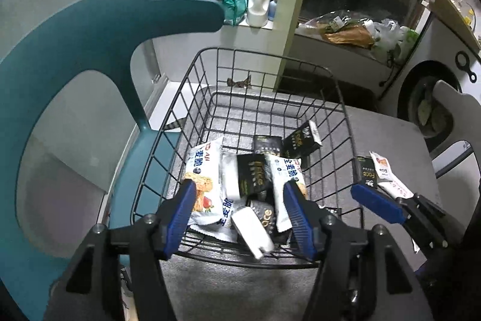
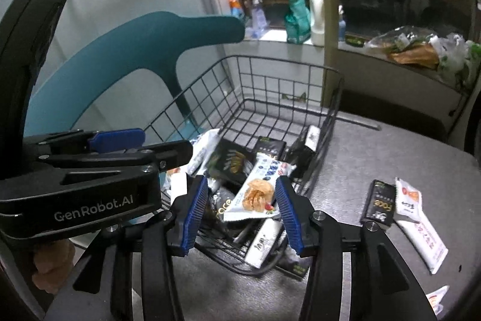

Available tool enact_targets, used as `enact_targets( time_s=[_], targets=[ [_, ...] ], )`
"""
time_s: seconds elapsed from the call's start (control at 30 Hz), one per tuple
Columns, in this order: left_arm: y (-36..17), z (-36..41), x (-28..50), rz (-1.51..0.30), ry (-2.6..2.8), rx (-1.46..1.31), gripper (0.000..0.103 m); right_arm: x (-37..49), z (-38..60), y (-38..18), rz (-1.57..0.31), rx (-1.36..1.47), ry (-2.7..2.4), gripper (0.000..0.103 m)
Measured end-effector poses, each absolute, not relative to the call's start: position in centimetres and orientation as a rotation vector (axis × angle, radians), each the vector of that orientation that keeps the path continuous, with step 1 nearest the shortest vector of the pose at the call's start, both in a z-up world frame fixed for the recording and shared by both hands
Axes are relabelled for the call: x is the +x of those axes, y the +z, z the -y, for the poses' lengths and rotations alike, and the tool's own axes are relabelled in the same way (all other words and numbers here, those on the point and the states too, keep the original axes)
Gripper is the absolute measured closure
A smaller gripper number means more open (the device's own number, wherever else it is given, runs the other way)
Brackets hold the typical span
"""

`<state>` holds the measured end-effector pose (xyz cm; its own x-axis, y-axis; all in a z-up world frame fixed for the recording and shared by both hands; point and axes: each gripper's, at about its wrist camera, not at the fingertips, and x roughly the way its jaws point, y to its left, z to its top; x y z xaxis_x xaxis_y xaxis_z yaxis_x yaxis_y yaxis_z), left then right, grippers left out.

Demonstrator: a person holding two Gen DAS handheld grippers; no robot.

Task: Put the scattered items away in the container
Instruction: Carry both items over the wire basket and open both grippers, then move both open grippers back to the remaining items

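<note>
Grey table: both grippers (left gripper, right gripper) half-open, empty, over basket; we next approach black packet squarely.

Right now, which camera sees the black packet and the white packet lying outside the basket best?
The right wrist view. There the black packet and the white packet lie in full sight on the grey table, right of the basket. In the left wrist view the right gripper covers part of both.
</note>
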<state>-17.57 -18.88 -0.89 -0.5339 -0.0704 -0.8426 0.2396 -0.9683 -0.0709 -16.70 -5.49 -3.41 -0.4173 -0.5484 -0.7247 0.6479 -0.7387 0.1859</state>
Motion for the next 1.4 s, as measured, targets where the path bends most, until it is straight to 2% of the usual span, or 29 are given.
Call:
enact_targets(
  time_s=[0.5,0.63,0.83,1.1,1.4],
  targets=[
    [1.0,8.0,-16.9,-0.172,-2.736,1.428,0.037,-16.4,-6.5,-2.4,-0.13,1.065,-2.332,0.055],
    [0.3,3.8,-17.0,-0.195,-2.796,1.457,0.027,-16.8,-11.4,-4.0,-0.149,1.122,-2.406,0.05],
    [-2.8,-1.5,-17.8,-0.112,-2.807,1.549,0.025,-18.2,-17.1,-8.2,-0.133,1.241,-2.442,0.05],
    [-7.6,-2.8,-20.0,-0.096,-2.731,1.659,0.025,-20.6,-18.4,-12.7,-0.134,1.316,-2.428,0.05],
    [-10.1,-2.1,-21.5,-0.153,-2.708,1.735,0.025,-25.1,-17.1,-15.6,-0.255,1.263,-2.377,0.05]
  ],
)
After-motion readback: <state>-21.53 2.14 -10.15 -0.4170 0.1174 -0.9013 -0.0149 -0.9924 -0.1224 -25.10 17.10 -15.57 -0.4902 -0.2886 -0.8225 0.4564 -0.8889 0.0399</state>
